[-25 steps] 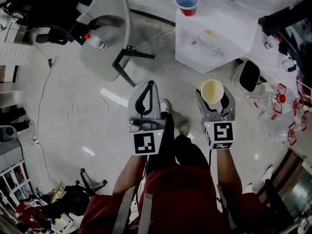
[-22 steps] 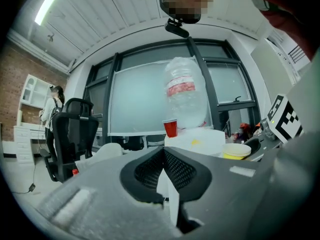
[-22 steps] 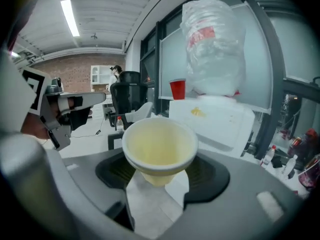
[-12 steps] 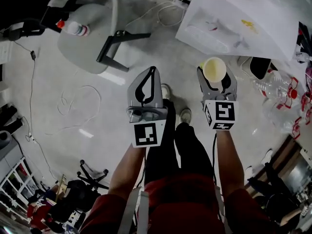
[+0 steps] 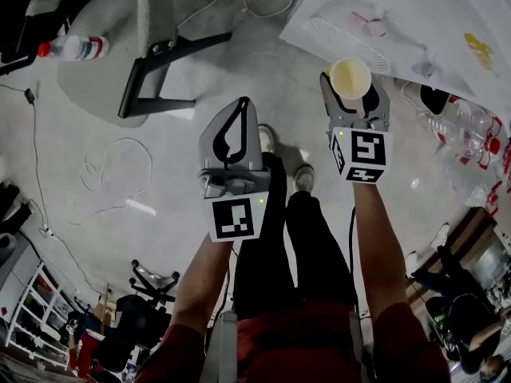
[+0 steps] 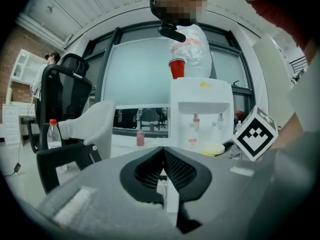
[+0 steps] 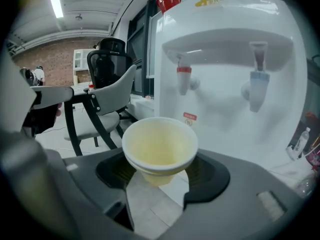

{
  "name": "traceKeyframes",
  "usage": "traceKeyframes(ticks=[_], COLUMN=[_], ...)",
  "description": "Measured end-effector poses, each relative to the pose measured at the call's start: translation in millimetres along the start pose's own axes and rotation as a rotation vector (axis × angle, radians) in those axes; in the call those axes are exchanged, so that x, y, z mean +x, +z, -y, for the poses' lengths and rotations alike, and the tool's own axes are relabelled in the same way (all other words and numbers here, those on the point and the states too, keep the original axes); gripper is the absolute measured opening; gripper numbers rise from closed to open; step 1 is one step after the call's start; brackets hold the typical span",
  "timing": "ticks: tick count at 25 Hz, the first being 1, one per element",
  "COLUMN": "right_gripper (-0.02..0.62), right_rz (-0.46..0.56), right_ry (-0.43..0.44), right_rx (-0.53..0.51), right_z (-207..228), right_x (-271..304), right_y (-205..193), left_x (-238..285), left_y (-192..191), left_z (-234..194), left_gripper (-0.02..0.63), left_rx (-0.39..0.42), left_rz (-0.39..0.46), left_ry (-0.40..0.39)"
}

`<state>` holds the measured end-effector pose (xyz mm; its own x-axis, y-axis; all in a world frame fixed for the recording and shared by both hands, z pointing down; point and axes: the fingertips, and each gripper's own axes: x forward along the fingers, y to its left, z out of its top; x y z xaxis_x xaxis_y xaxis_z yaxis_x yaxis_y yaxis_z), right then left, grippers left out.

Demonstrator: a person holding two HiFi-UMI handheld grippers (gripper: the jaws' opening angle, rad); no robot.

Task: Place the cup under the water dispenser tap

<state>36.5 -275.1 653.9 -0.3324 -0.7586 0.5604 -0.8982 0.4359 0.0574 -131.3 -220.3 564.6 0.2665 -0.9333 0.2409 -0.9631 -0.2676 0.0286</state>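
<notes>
Since the earlier frame, both grippers have sunk toward the water dispenser (image 5: pixel 415 30), now at 1 o'clock in the head view. The right gripper (image 7: pixel 161 173) grasps the cup (image 7: pixel 160 146). The left gripper (image 6: pixel 163 156) is clenched and empty. Step in hand: approach. The next move likely calls for advancing the cup beneath 1 tap (image 7: pixel 183 79).

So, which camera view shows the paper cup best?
The right gripper view: the cup stands upright in the centre with its inside visible, held between the jaws of the right gripper, in front of the water dispenser. The head view shows only its rim from above. The left gripper view shows just a thin edge.
</notes>
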Motion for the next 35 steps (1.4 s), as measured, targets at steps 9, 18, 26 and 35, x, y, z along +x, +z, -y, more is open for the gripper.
traceKeyframes(ticks=[9,18,26,35], right_gripper=[0.288,0.291,0.302,0.358], right_rz=[0.016,0.014,-0.009,-0.036], right_ry=[-0.063,-0.137,-0.141,-0.127], right_rx=[0.000,0.054,0.035,0.079], right_z=[23.0,42.8,39.8,40.0], right_x=[62.2,93.7,102.3,89.5], right_y=[-5.9,-12.5,-20.0,-24.0], left_x=[13.9,20.8,22.8,19.2], left_y=[-38.3,-57.5,-59.3,-42.8], left_z=[9.5,10.9,9.6,14.3], left_gripper=[0.006,0.006,0.006,0.006], left_rx=[-0.027,-0.029,-0.018,-0.003], left_rz=[-0.044,-0.072,-0.079,-0.074], left_ry=[-0.053,-0.070,-0.069,-0.066])
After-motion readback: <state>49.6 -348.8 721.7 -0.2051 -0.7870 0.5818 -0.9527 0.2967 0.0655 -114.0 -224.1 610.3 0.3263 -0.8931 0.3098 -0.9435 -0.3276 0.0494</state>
